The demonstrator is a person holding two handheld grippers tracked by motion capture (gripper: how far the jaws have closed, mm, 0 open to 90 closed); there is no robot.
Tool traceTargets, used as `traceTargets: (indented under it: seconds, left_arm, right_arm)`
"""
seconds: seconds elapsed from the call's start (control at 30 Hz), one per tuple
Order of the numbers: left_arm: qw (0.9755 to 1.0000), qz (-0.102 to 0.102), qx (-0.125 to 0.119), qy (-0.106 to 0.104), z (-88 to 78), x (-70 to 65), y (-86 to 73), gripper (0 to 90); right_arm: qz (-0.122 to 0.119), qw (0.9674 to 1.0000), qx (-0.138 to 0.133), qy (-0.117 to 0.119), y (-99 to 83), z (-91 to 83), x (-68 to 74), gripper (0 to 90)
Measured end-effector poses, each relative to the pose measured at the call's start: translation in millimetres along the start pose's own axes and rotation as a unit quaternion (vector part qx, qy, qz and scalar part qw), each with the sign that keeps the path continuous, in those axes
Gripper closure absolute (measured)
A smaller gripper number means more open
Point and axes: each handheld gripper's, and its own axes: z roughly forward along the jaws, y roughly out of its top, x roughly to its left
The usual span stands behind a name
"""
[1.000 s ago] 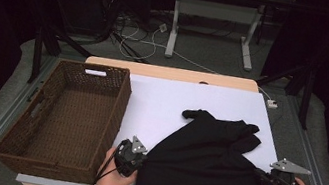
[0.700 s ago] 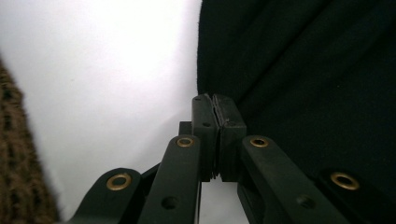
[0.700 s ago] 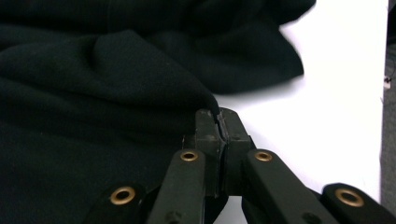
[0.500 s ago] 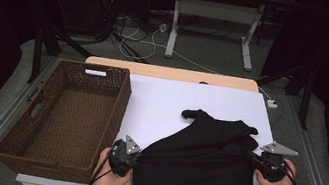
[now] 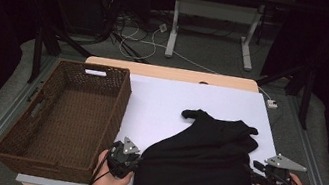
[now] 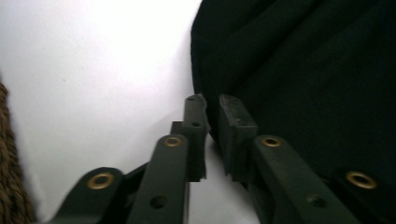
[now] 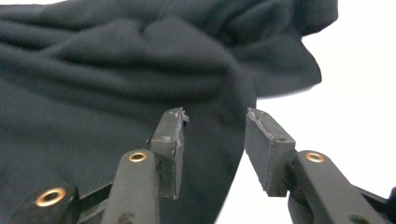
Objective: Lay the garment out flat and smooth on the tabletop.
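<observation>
Grippers (image 5: 139, 158) (image 5: 254, 166) just opened, black garment (image 5: 202, 159) released, flatter than before

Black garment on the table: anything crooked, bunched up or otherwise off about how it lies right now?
Yes. The black garment lies askew on the white table: its near part is flat, but the far right side is bunched in folds, and one end pokes out toward the far left. Both grippers' jaws have just been opening, with no cloth pinched. The wicker basket looks fine.

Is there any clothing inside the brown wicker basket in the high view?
No, the wicker basket shows a bare woven bottom, and the black garment lies on the white table beside it.
</observation>
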Motion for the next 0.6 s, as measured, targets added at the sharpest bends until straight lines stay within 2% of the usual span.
traceTargets:
  seconds: [0.07, 0.17, 0.27, 0.37, 0.43, 0.5, 0.53, 0.57, 0.6]
  left_arm:
    - [1.0000, -0.001, 0.003, -0.007, -1.4, -2.4, -3.8, 75.3]
    - [0.9999, -0.006, 0.000, -0.016, -3.8, -6.8, -10.9, 65.5]
    - [0.9993, -0.020, -0.006, -0.031, -5.6, -10.7, -17.8, 58.2]
    - [0.9992, -0.020, -0.004, -0.034, -4.7, -13.9, -22.7, 54.1]
    - [0.9991, -0.022, 0.000, -0.037, -1.7, -14.7, -23.9, 54.1]
    - [0.9996, -0.006, 0.002, -0.027, -0.2, -17.6, -23.1, 57.4]
    - [0.9998, 0.008, 0.008, -0.019, -0.2, -19.6, -22.1, 60.6]
    - [0.9996, 0.017, 0.009, -0.021, -0.1, -21.2, -21.6, 65.7]
    - [0.9994, 0.022, 0.008, -0.027, 0.1, -23.4, -21.8, 71.0]
  right_arm:
    - [0.007, 1.0000, 0.006, 0.000, -7.2, -5.9, 3.0, 53.0]
    - [0.010, 0.9998, 0.014, -0.007, -17.5, -12.7, 7.3, 48.6]
    - [0.009, 0.9995, 0.027, -0.011, -26.5, -13.6, 9.1, 47.3]
    - [0.015, 0.9990, 0.040, -0.011, -32.4, -9.5, 6.3, 46.9]
    - [0.020, 0.9988, 0.044, -0.010, -33.2, -5.6, 5.6, 46.8]
    - [0.020, 0.9986, 0.049, -0.004, -33.6, -0.3, 6.0, 47.8]
    - [0.020, 0.9984, 0.053, -0.002, -33.7, 0.9, 7.3, 48.6]
    - [0.017, 0.9984, 0.054, -0.001, -34.4, 3.2, 8.7, 49.2]
    - [0.014, 0.9986, 0.051, -0.003, -34.7, 2.9, 10.5, 53.5]
